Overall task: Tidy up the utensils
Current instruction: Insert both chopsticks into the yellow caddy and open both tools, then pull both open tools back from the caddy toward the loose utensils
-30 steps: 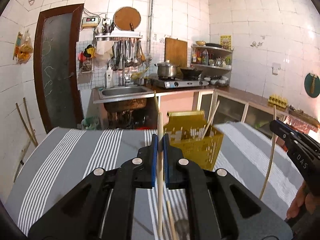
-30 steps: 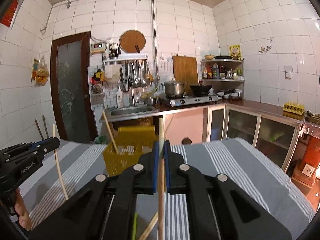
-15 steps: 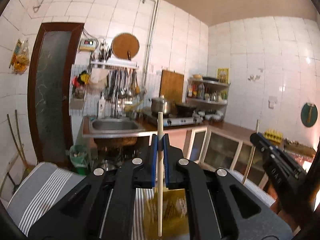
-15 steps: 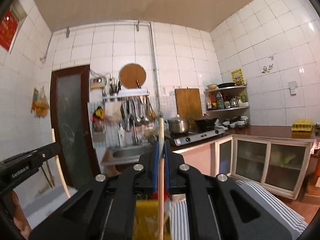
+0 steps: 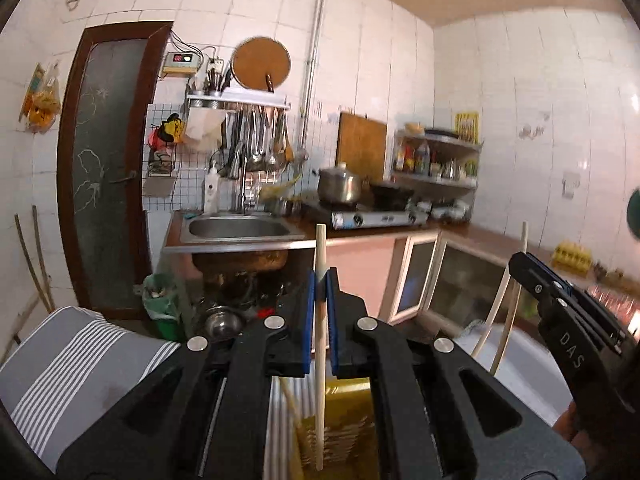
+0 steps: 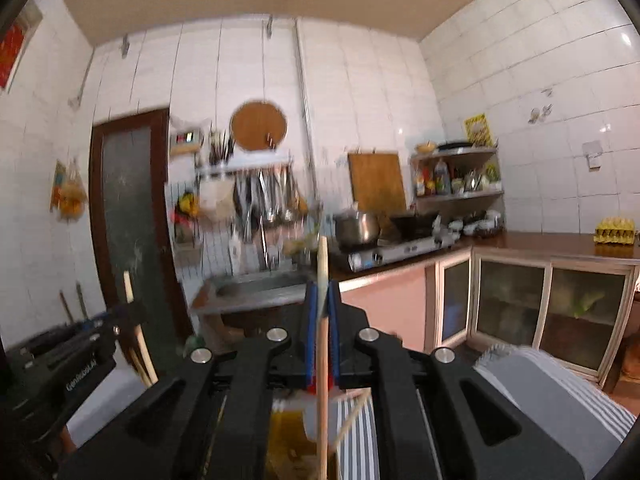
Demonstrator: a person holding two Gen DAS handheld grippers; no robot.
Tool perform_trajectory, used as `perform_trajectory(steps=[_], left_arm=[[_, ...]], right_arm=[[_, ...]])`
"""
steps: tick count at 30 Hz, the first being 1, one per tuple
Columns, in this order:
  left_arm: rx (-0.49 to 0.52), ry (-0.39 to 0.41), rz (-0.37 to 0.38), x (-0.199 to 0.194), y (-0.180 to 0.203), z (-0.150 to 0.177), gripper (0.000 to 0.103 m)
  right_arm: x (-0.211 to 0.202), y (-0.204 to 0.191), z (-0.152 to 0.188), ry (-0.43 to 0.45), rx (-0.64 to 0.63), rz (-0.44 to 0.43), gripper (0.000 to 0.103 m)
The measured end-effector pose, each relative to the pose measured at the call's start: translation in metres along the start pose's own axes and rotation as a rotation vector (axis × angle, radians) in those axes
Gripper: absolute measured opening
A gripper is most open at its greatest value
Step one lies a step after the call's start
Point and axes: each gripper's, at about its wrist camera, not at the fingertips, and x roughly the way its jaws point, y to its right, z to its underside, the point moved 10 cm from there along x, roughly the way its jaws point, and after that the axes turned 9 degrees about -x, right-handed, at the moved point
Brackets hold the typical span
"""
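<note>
My left gripper [image 5: 319, 292] is shut on a pale wooden chopstick [image 5: 319, 368] held upright; its lower end hangs over the yellow slotted basket [image 5: 344, 428] below. My right gripper [image 6: 321, 304] is shut on another upright chopstick [image 6: 322, 392], above the same yellow basket [image 6: 286, 436]. The right gripper also shows at the right of the left wrist view [image 5: 524, 264], with its chopstick [image 5: 510, 312]. The left gripper shows at the left of the right wrist view [image 6: 132, 312]. More chopsticks lean in the basket [image 5: 290, 404].
The basket stands on a table with a grey white-striped cloth [image 5: 68, 364], also in the right wrist view [image 6: 540, 392]. Behind are a steel sink [image 5: 240, 229], a gas stove with a pot [image 5: 340, 188], cabinets [image 6: 552, 308] and a dark door [image 5: 104, 160].
Both grippers have tilted and come down a little over the basket, each still gripping its chopstick. The table cloth edges are back in view after the half-second-old frames.
</note>
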Motion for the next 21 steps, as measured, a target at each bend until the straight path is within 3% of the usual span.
perform_trajectory(steps=[5, 6, 7, 8, 9, 10, 12, 15, 21], left_arm=[[0.023, -0.038, -0.015, 0.002, -0.01, 0.023, 0.005], [0.031, -0.042, -0.024, 0.001, -0.012, 0.024, 0.009], [0.038, -0.048, -0.035, -0.002, -0.015, 0.024, 0.021], [0.037, -0.054, -0.037, -0.005, -0.017, 0.022, 0.031], [0.023, -0.055, -0.04, -0.012, -0.021, 0.017, 0.055], [0.011, -0.049, -0.043, -0.018, -0.024, 0.013, 0.07], [-0.001, -0.039, -0.047, -0.032, -0.03, 0.004, 0.078], [-0.014, -0.064, -0.049, -0.055, -0.043, -0.004, 0.091], [-0.041, -0.137, -0.089, -0.089, -0.069, 0.014, 0.098]], right_arm=[[0.006, -0.005, 0.036, -0.087, -0.048, -0.013, 0.006], [0.006, -0.004, 0.041, -0.114, -0.058, -0.013, 0.007], [0.006, -0.002, 0.044, -0.131, -0.064, -0.004, 0.008], [0.004, 0.001, 0.046, -0.141, -0.065, 0.007, 0.026], [-0.001, 0.006, 0.045, -0.149, -0.053, 0.011, 0.059], [-0.005, 0.011, 0.042, -0.147, -0.037, 0.016, 0.068], [-0.022, 0.022, 0.034, -0.13, -0.027, 0.047, 0.069], [-0.044, 0.034, 0.03, -0.176, -0.059, 0.095, 0.069], [-0.097, 0.045, 0.05, -0.268, -0.05, 0.125, 0.076]])
